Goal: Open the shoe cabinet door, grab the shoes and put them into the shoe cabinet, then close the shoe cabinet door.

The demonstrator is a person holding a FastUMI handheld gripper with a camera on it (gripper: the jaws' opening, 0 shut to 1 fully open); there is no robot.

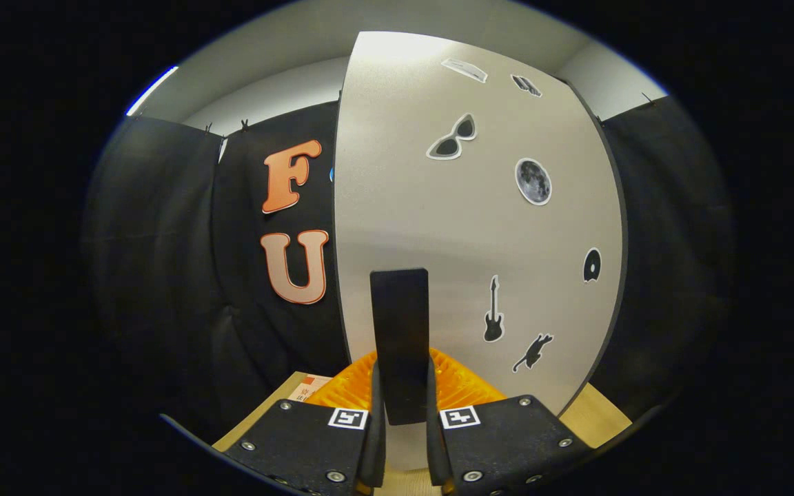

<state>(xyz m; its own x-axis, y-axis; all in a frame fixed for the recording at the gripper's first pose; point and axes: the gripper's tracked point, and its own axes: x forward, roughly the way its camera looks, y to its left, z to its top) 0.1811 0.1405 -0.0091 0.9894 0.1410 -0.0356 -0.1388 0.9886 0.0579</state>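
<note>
Both jaws are clamping the door handle (401, 344) at twelve o'clock; I'm judging the cabinet door (466, 227) needs swinging next.

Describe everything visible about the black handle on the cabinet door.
The handle is a flat, dark, matte, upright bar on the pale grey shoe cabinet door, below the sunglasses sticker and left of the guitar sticker. Its lower part sits between the fingers of the gripper, which are closed against both its sides.

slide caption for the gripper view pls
Tongs shut on the black handle of the sticker-covered shoe cabinet door.
</note>
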